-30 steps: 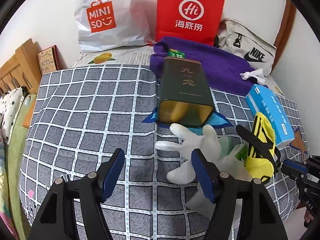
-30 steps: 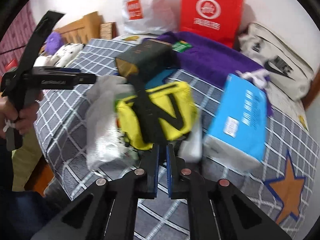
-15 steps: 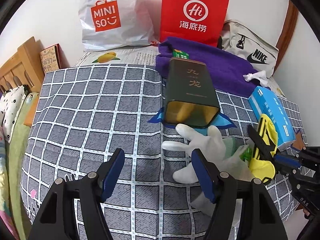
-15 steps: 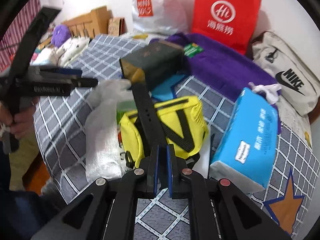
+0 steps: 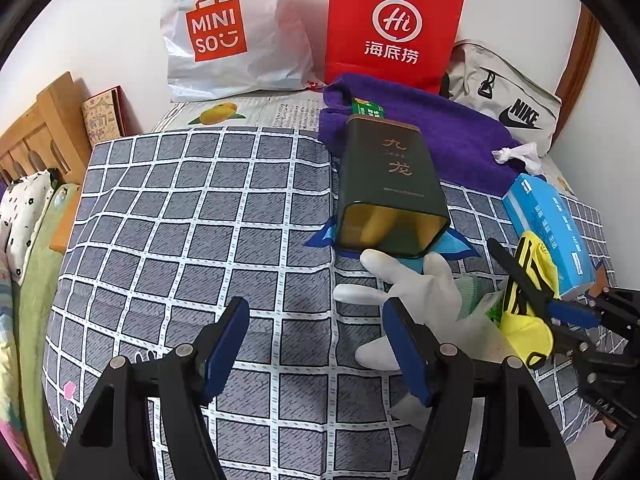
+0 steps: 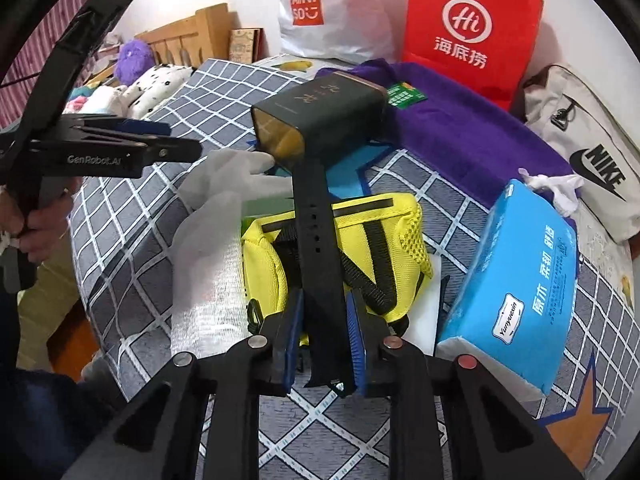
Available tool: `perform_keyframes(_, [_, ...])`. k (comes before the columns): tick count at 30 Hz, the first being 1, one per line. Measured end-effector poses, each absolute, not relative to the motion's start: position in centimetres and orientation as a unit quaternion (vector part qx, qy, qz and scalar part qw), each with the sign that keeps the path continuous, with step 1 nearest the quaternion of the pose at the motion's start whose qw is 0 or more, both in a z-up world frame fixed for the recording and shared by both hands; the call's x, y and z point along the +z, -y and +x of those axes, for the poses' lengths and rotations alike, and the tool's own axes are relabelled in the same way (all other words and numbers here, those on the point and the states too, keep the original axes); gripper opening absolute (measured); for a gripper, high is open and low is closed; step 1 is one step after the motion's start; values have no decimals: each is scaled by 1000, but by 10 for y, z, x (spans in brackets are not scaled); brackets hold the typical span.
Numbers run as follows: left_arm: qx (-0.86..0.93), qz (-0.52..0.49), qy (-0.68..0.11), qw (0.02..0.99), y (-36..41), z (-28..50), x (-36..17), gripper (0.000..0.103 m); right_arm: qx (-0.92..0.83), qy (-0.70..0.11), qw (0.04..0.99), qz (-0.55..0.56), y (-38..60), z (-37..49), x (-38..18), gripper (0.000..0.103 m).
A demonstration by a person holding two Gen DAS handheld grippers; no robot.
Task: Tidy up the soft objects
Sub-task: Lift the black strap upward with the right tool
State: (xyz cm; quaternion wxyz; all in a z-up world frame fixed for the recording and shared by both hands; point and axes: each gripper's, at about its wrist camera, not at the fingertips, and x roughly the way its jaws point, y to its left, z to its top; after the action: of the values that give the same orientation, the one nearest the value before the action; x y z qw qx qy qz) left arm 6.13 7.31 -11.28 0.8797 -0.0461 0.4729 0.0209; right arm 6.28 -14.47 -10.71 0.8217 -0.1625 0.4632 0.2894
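While the right hand-held gripper (image 6: 323, 334) is opening at the bottom middle of its view, a black watch strap (image 6: 318, 240) lies between its pads over the yellow pouch (image 6: 336, 256) on the bed (image 6: 132, 240), probably being let go. The left hand-held gripper (image 5: 316, 344) waits half open and empty beside the white glove (image 5: 420, 292), perhaps its next pick.

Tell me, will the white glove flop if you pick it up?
Probably. The glove looks thin, and it sags over the things beneath it, so its fingers would likely dangle. It also looks light. Its smooth surface might slip between the left gripper pads.
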Motion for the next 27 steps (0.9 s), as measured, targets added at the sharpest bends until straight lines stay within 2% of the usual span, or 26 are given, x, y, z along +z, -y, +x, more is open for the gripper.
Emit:
perform_keyframes(6, [18, -44, -473, 880, -73, 63, -113, 67, 260, -468, 838, -103, 159, 68, -98, 21])
perform_keyframes(16, [18, -44, -475, 878, -74, 64, -115, 67, 261, -498, 820, -113, 144, 82, -114, 24])
perform_keyframes(19, [19, -44, -477, 878, -74, 64, -116, 67, 263, -498, 819, -108, 143, 86, -119, 21])
perform_keyframes(27, [11, -52, -476, 878, -79, 61, -117, 67, 243, -476, 841, -81, 156, 79, -99, 20])
